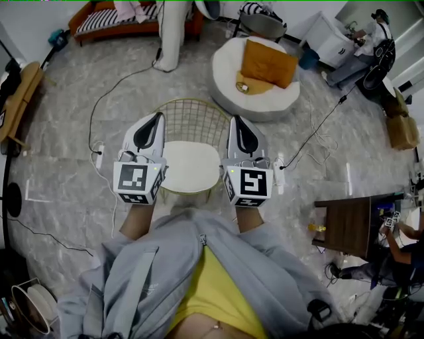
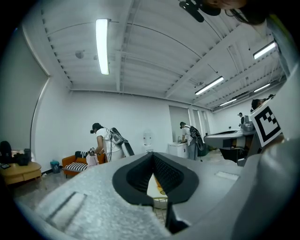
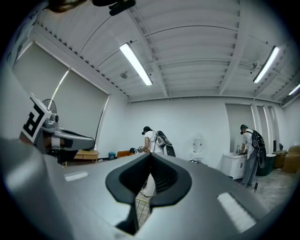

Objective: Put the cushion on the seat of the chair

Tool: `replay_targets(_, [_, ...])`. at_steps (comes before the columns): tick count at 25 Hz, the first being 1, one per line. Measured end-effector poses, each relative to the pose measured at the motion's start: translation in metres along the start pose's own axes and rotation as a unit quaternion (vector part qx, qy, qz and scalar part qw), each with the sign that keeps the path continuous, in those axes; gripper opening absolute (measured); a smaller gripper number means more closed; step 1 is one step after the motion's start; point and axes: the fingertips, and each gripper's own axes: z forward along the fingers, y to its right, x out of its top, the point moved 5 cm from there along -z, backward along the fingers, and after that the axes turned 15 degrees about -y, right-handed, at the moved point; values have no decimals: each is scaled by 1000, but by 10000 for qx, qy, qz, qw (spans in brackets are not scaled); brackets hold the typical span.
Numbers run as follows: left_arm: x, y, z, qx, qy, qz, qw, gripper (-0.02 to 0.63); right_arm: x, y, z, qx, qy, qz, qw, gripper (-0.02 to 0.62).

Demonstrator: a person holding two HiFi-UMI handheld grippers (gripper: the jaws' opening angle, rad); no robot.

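An orange cushion (image 1: 267, 63) leans on a round white pouf (image 1: 255, 99) beyond the chair. The chair (image 1: 191, 165) has a gold wire back and a white seat, and stands just in front of me between my two grippers. My left gripper (image 1: 157, 119) is held level over the chair's left side, shut and empty. My right gripper (image 1: 237, 122) is over the chair's right side, also shut and empty. In the left gripper view the closed jaws (image 2: 153, 156) frame a sliver of cushion (image 2: 158, 186). In the right gripper view the closed jaws (image 3: 151, 155) frame the wire chair (image 3: 140, 206).
An orange sofa (image 1: 99, 20) and a standing person (image 1: 171, 33) are at the far side. Cables and a power strip (image 1: 99, 157) lie on the marble floor. A dark table (image 1: 348, 225) stands at the right, a wooden table (image 1: 20, 99) at the left, boxes (image 1: 403, 129) far right.
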Motion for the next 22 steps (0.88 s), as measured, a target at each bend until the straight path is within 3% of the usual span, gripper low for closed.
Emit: replay_targets(22, [-10,-6,-10,-17,-62,54,10000,8,-7,-11,1,217,-97,282,9993,0])
